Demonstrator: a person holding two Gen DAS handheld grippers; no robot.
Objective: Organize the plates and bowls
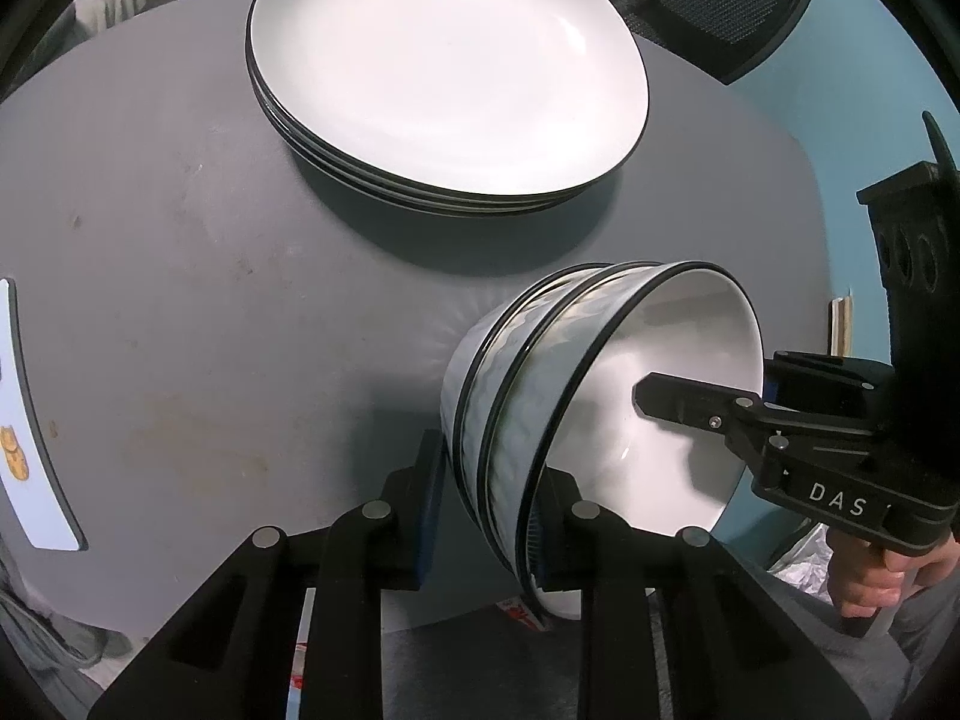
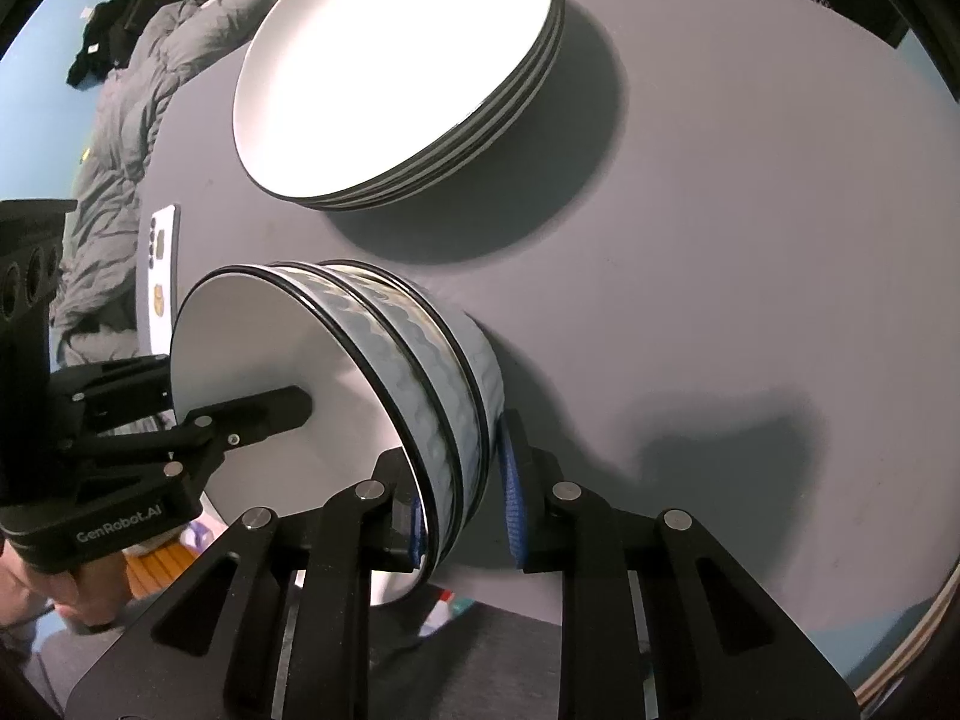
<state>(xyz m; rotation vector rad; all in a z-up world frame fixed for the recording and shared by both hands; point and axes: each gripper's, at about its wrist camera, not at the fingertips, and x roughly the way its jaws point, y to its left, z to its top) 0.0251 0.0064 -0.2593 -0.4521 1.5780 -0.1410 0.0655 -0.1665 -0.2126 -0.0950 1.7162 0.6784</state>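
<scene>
A stack of nested bowls (image 1: 522,360) (image 2: 420,354), pale blue with a wavy pattern, white inside and black-rimmed, sits near the grey table's front edge. My left gripper (image 1: 487,519) (image 2: 174,402) is shut on the stack's wall, one finger inside the top bowl and one outside. My right gripper (image 2: 463,510) (image 1: 762,396) is shut on the opposite side of the rim in the same way. Behind the bowls stands a stack of several white, black-rimmed plates (image 1: 444,72) (image 2: 396,66), untouched.
A white phone (image 2: 162,264) (image 1: 24,420) lies at the round grey table's (image 2: 720,300) left edge. A mesh chair (image 1: 720,0) stands beyond the table and a grey quilted cover (image 2: 120,150) lies to the left. A person's hand (image 1: 870,576) holds the right gripper's handle.
</scene>
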